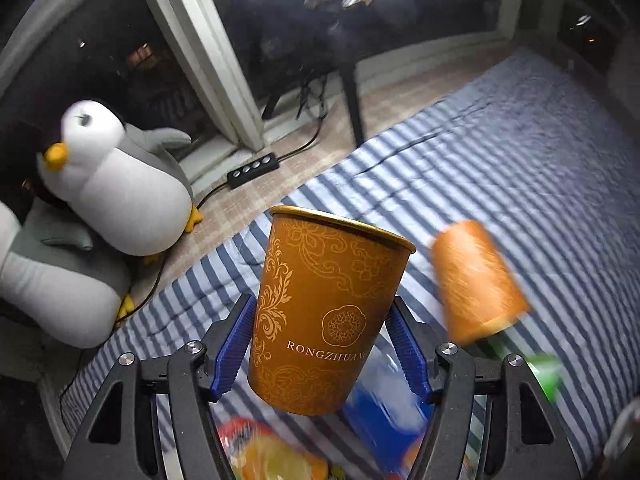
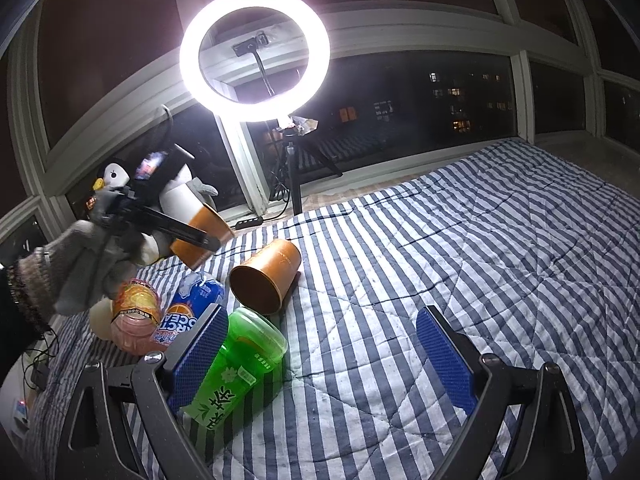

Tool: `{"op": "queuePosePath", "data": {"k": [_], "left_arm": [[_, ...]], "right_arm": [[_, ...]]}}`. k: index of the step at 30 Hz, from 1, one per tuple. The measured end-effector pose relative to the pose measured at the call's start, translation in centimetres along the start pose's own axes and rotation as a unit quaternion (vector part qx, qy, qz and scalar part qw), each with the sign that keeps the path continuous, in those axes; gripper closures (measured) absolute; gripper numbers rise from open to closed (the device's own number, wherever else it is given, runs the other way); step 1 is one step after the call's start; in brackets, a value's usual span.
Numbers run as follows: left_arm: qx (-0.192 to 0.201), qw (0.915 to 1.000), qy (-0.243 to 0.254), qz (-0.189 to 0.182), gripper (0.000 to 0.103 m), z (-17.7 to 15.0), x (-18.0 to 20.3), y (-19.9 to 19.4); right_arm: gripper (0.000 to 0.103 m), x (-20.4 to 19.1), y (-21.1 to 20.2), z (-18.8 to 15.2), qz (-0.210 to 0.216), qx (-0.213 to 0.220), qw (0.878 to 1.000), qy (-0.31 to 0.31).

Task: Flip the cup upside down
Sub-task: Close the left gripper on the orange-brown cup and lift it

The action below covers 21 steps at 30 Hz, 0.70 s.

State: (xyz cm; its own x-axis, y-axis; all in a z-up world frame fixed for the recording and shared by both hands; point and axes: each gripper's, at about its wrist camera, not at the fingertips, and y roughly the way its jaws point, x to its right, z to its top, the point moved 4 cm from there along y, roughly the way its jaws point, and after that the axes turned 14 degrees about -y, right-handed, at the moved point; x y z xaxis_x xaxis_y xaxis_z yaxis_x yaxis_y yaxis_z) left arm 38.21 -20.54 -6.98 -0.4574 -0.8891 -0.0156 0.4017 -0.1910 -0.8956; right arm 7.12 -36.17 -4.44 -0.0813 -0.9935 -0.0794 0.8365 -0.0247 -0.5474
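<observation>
My left gripper (image 1: pixel 322 338) is shut on an orange patterned paper cup (image 1: pixel 324 312) and holds it above the striped bed, rim up and tilted. In the right wrist view the same cup (image 2: pixel 204 236) hangs in the left gripper, held by a gloved hand (image 2: pixel 76 272). A second orange cup (image 2: pixel 266 276) lies on its side on the blanket, its mouth toward the camera; it shows blurred in the left wrist view (image 1: pixel 478 280). My right gripper (image 2: pixel 322 354) is open and empty, low over the bed.
A green bottle (image 2: pixel 236 372) lies by the right gripper's left finger. A blue can (image 2: pixel 192 308) and a pink jar (image 2: pixel 134 320) stand near it. Plush penguins (image 1: pixel 120 184), a power strip (image 1: pixel 253 170) and a ring light (image 2: pixel 255 54) are beyond the bed's edge.
</observation>
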Motion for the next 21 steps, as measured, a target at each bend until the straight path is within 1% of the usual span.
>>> {"op": "queuePosePath", "data": {"k": [3,5,9,11,13,16,19,21], "left_arm": [[0.020,0.9997,0.013,-0.006,0.033,-2.3,0.3,-3.6],[0.029,0.9992,0.024,-0.008,0.033,-4.6,0.5,-5.8],[0.024,0.9981,0.056,-0.006,0.033,-10.7,1.4,-8.4],[0.018,0.9977,0.066,-0.006,0.033,-13.3,1.9,-8.9],[0.010,0.9974,0.070,-0.012,0.033,-16.7,2.3,-9.4],[-0.016,0.9967,0.076,-0.023,0.033,-21.3,3.1,-9.1],[-0.036,0.9939,0.101,-0.026,0.033,-24.9,3.9,-8.6],[-0.043,0.9912,0.121,-0.030,0.033,-26.7,4.6,-8.6]], "right_arm": [[0.010,-0.4,-0.2,0.2,0.003,0.005,1.000,-0.003],[0.010,-0.8,-0.5,0.2,0.008,0.012,1.000,-0.004],[0.010,-1.8,-1.2,0.0,0.017,0.021,1.000,-0.010],[0.010,-2.4,-1.6,-0.3,0.024,0.023,0.999,-0.013],[0.010,-3.2,-2.2,-0.8,0.032,0.026,0.999,-0.019],[0.010,-4.2,-3.0,-1.6,0.039,0.027,0.999,-0.026],[0.010,-5.1,-3.8,-2.5,0.046,0.025,0.998,-0.031],[0.010,-5.7,-4.7,-3.1,0.046,0.029,0.998,-0.037]]}}
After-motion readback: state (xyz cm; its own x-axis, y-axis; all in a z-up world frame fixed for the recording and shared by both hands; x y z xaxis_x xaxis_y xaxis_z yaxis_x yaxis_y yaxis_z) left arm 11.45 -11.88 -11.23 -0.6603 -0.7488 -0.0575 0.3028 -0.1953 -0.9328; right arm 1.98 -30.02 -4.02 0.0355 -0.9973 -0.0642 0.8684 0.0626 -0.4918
